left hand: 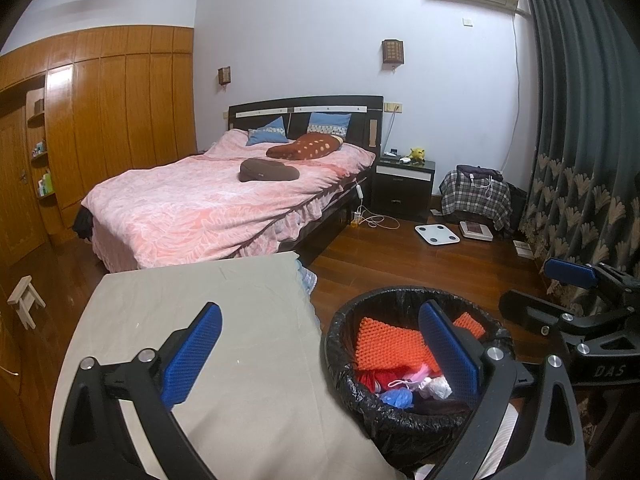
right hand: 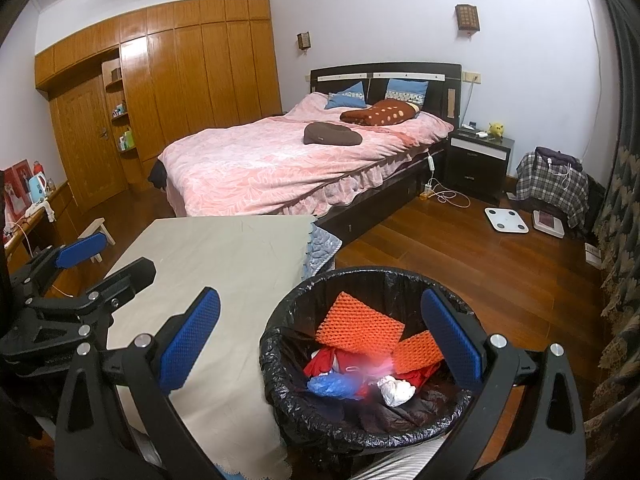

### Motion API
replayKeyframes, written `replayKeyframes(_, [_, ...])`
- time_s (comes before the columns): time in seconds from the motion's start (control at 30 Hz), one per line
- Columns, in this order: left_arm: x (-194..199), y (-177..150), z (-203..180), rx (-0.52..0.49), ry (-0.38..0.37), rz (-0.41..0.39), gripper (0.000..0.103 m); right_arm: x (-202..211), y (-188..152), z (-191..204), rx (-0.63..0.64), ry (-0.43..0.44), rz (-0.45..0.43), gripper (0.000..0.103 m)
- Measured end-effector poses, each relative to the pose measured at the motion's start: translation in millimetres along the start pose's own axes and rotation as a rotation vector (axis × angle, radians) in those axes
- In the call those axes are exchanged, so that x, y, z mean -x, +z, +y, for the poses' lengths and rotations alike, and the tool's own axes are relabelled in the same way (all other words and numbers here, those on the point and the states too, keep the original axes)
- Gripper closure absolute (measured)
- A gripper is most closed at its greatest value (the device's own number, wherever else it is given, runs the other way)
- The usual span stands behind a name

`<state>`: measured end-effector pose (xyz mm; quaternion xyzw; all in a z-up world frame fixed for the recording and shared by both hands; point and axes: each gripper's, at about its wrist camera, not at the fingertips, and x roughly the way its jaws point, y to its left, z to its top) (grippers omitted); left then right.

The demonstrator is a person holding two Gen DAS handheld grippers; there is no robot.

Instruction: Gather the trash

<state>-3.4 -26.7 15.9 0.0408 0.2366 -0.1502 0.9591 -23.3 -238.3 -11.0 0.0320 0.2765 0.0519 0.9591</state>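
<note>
A round bin with a black liner (left hand: 344, 364) (right hand: 276, 364) stands on the wood floor beside a cloth-covered table. Inside lie orange foam pieces (left hand: 384, 346) (right hand: 360, 328), red scraps, a blue crumpled bag (right hand: 332, 386) and white crumpled paper (right hand: 396, 390). My left gripper (left hand: 320, 356) is open and empty, spanning the table edge and the bin. My right gripper (right hand: 324, 344) is open and empty above the bin; a blurred pink item (right hand: 380, 370) shows over the trash below it. Each gripper shows at the edge of the other's view.
The table with a beige cloth (left hand: 200, 320) (right hand: 224, 272) is left of the bin. A bed with a pink cover (right hand: 300, 160), a dark nightstand (right hand: 476, 164), a white scale (right hand: 506, 219), a small stool (left hand: 26, 300) and dark curtains (left hand: 580, 120) surround the wood floor.
</note>
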Motion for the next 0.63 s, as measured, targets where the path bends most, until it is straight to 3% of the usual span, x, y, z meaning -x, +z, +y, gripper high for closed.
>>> replayKeyframes(0.63, [-0.8, -1.1, 0.2, 0.001, 0.001, 0.002, 0.006, -0.1, 1.4, -1.0, 0.0, 0.001, -0.001, 0.005])
